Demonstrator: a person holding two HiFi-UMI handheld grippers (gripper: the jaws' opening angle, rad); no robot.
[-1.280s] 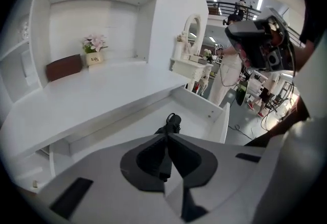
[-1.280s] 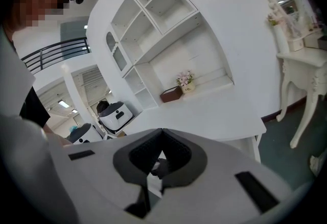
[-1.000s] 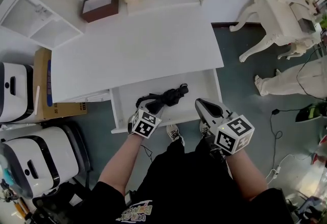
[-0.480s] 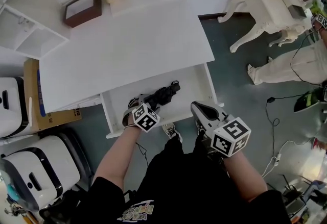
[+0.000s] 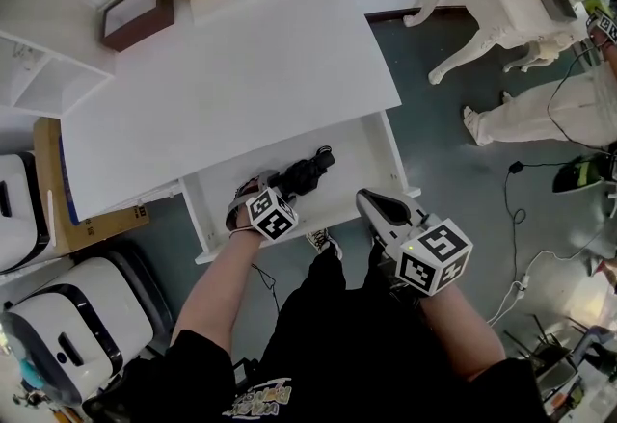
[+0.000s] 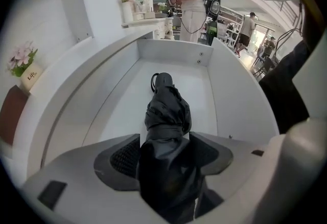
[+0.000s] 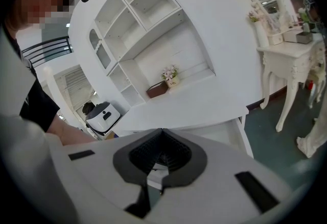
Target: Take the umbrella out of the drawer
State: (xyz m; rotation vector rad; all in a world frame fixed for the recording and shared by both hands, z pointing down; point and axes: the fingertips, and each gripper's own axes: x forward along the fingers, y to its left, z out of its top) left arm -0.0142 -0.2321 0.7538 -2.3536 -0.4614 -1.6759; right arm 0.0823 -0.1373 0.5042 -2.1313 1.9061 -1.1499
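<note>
Head view: the drawer [image 5: 362,161] is pulled out, and the folded black umbrella [image 5: 304,175] lies inside it. Your left gripper [image 5: 253,192] is down in the drawer at the umbrella's near end. Your right gripper [image 5: 371,202] hangs just outside the drawer front.

Left gripper view: the jaws have just been opening. They're spread wide with the umbrella between them, not clamped.

Right gripper view: the jaws are closed together, nothing in them.

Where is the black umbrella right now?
Head view, centre: the umbrella lies in the open drawer of the white desk, its near end between the jaws of the left gripper, which have just been opening.
</note>
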